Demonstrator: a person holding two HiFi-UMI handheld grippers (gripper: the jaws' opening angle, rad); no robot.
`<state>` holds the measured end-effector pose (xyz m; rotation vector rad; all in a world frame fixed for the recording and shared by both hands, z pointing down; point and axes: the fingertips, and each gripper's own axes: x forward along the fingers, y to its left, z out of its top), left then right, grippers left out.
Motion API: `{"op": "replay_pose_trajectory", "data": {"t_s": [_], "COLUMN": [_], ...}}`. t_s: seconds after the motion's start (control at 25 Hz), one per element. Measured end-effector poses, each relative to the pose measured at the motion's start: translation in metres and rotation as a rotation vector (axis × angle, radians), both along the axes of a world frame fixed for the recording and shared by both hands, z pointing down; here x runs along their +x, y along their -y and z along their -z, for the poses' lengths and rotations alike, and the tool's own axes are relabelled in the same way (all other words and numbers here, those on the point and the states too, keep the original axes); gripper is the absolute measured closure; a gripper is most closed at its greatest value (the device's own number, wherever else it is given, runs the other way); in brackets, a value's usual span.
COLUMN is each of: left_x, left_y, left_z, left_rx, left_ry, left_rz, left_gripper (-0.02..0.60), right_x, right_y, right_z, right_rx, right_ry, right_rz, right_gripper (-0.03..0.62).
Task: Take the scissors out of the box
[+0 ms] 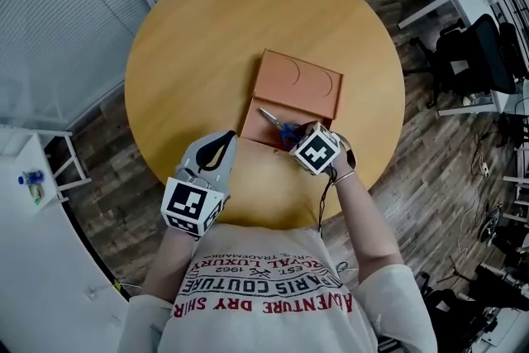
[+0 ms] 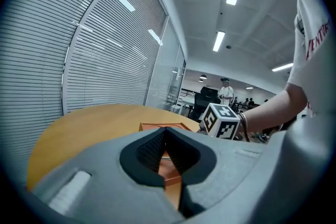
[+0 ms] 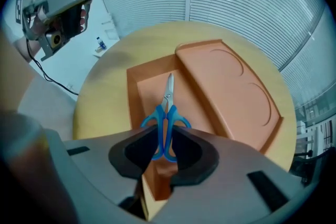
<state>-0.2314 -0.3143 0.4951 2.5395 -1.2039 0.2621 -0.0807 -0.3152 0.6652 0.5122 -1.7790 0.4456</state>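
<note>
The orange box (image 1: 256,118) lies open on the round wooden table (image 1: 207,37), and its lid (image 1: 302,83) rests over the far side. My right gripper (image 1: 291,136) points steeply down over the box's near end. It is shut on the blue handles of the scissors (image 1: 273,120). In the right gripper view the scissors (image 3: 167,113) sit between the pads of that gripper (image 3: 165,147), with the steel blades pointing away over the box floor (image 3: 149,86). My left gripper (image 1: 225,136) hovers at the near table edge left of the box, shut with nothing in it. Its view shows the box (image 2: 163,127) ahead of its pads (image 2: 149,152).
The box lid (image 3: 226,81) has two curved grooves. Window blinds stand beyond the table's far and left side. An office chair (image 1: 483,54) and desks stand on the wood floor at the right. A white counter (image 1: 33,260) lies to the left.
</note>
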Motion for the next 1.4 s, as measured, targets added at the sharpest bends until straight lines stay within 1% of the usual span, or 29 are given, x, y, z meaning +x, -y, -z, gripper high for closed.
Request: {"op": "replay_pose_trajectory", "data": {"t_s": [0.12,0.28,0.48,0.68,0.92,1.0,1.08,1.16,1.32,1.4], "left_x": [0.002,0.002,0.005,0.007,-0.002,-0.006,-0.011,-0.016,-0.015,-0.016], "left_y": [-0.004,-0.010,-0.010,-0.009,-0.005,-0.003,-0.001,0.001,0.001,-0.001], "left_z": [0.004,0.011,0.030,0.049,0.083,0.100,0.118,0.133,0.144,0.145], "left_rx": [0.005,0.020,0.052,0.086,0.154,0.173,0.189,0.211,0.240,0.247], "left_ry": [-0.006,0.000,-0.002,0.000,0.006,-0.019,-0.064,-0.082,-0.061,-0.055], "left_rz": [0.003,-0.003,0.009,0.032,0.069,0.083,0.101,0.113,0.111,0.109], "left_gripper": [0.572,0.572,0.571,0.572,0.572,0.572,0.572,0.571,0.572,0.572], "right_x": [-0.003,-0.004,-0.007,-0.007,0.000,0.003,0.005,0.008,0.016,0.017], "right_y": [-0.005,-0.009,-0.002,0.004,0.009,0.010,0.012,0.014,0.008,0.001], "right_z": [0.013,0.041,0.093,0.147,0.204,0.222,0.239,0.255,0.279,0.286], "right_rx": [0.014,0.070,0.151,0.291,0.476,0.542,0.610,0.673,0.793,0.833], "right_ry": [0.069,0.137,0.314,0.438,0.576,0.620,0.661,0.704,0.747,0.768], "right_rz": [-0.027,-0.057,-0.160,-0.201,-0.277,-0.301,-0.316,-0.332,-0.358,-0.377], "right_gripper": [0.503,0.503,0.502,0.502,0.502,0.502,0.502,0.502,0.502,0.500]}}
